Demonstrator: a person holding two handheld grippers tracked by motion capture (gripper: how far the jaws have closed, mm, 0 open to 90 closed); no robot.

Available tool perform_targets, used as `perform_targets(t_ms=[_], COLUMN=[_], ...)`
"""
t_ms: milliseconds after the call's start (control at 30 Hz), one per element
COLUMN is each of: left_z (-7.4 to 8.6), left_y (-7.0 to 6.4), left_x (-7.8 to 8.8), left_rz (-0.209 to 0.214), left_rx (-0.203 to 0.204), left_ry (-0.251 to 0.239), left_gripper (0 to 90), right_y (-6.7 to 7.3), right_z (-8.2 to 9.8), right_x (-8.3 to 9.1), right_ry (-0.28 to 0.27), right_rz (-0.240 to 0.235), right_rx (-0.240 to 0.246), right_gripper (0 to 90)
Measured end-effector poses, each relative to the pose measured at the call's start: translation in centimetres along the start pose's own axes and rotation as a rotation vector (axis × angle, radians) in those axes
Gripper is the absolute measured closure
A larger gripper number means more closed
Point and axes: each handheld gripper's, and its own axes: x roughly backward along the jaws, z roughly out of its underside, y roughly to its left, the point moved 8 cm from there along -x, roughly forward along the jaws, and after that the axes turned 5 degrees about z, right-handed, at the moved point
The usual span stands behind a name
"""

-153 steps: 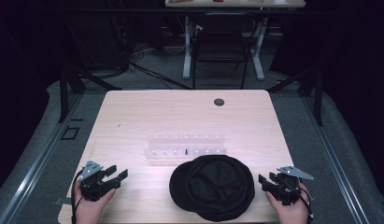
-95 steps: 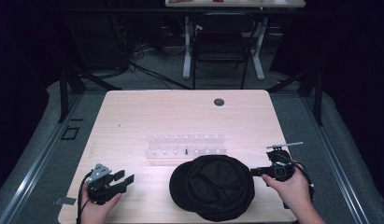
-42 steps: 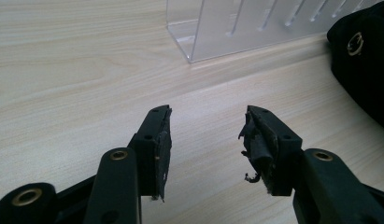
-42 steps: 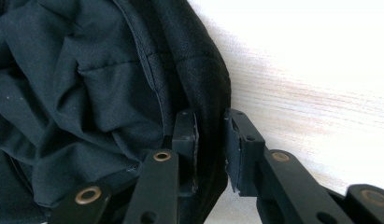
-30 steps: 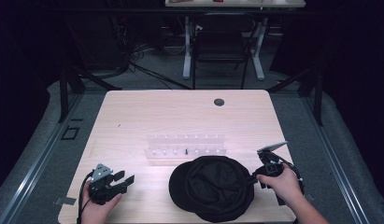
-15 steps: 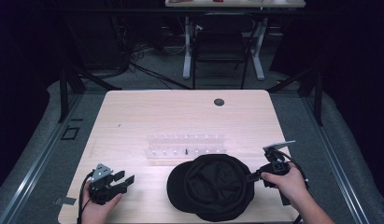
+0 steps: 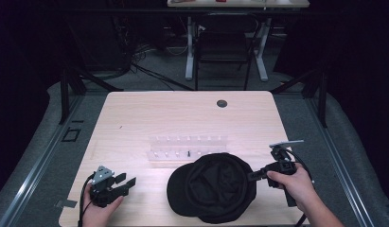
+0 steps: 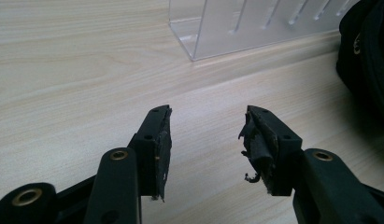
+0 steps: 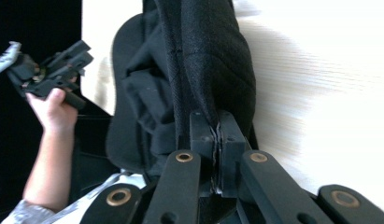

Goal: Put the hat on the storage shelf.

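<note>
A: Gripping anything, R side?
B: Yep. Right gripper (image 7: 252, 175) at near R edge of the table (image 7: 135, 118), jaws squeezed together on the rim of the black cap (image 7: 211, 187). In the right gripper view (image 9: 217, 135) the fabric is pinched flat btw the two black jaws, no gap.
A: Cap where?
B: Near edge, R of centre, lying open side up w/ lining showing, brim toward the left. Its right rim is at the jaws.
A: L side?
B: Left gripper (image 7: 127, 181) at near L corner, held in the left hand (image 7: 100, 208), well apart from the cap. Jaws spread wide, nothing btw them; left gripper view (image 8: 206, 140) shows bare wood in the gap, worn pad on one jaw.
A: Farther out?
B: Clear plastic rack (image 7: 187, 146) just behind the cap, mid-table, slots in two rows, one small dark item in it, can't tell what. Then a round dark grommet (image 7: 222, 103) near the far edge. Beyond the table, a chair (image 7: 223, 47) on grey floor.
</note>
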Motion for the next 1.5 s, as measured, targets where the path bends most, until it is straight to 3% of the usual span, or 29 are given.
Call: perform_targets(t_ms=[233, 400, 700, 1100, 1500], left_z=[0.0, 0.0, -0.1, -0.1, -0.1], left_y=[0.0, 0.1, 0.1, 0.2, 0.2], left_x=[0.0, 0.0, 0.0, 0.1, 0.0], left_rz=[-0.002, -0.004, -0.007, -0.004, -0.006], left_rx=[0.001, 0.003, 0.004, 0.003, 0.004], left_ry=[-0.005, -0.005, -0.008, -0.008, -0.010], left_gripper=[51.5, 51.6, 51.6, 51.6, 51.6], right_y=[1.5, 2.5, 4.7, 6.7, 7.8], right_z=[0.1, -0.1, -0.3, -0.7, -0.9], right_x=[0.8, 0.9, 1.8, 3.1, 4.7], right_ry=[0.023, 0.005, -0.002, -0.040, -0.055], right_rz=[-0.074, -0.145, -0.249, -0.299, -0.306], right_rx=[0.013, -0.008, 0.020, 0.051, 0.053], right_gripper=[88.4, 88.4, 88.5, 88.5, 88.4])
